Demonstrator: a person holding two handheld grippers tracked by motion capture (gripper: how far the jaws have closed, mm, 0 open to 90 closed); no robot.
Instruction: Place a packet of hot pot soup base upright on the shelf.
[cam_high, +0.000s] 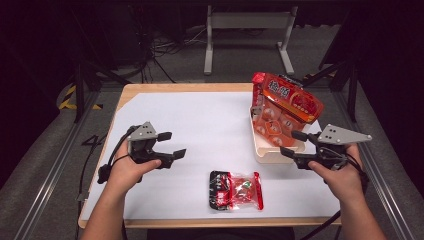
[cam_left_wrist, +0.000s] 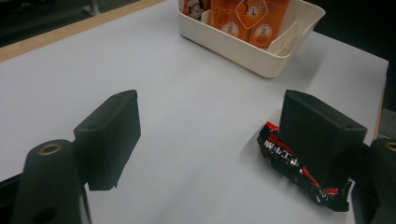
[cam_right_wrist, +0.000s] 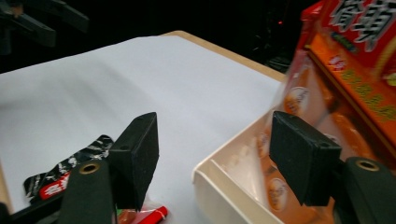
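red-black snack packet (cam_high: 235, 190), cream bin (cam_high: 267, 152)

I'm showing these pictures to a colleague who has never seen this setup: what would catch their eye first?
Probably the big glossy orange-red snack bag, standing in a cream plastic bin at the table's far right. Next, the small black-and-red snack packet lying flat near the front edge, between the left gripper and right gripper, both open.

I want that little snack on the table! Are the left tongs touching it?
Apart. The high view shows bare white table between the left tongs and the small red and black snack packet; the jaws stand open, holding nothing.
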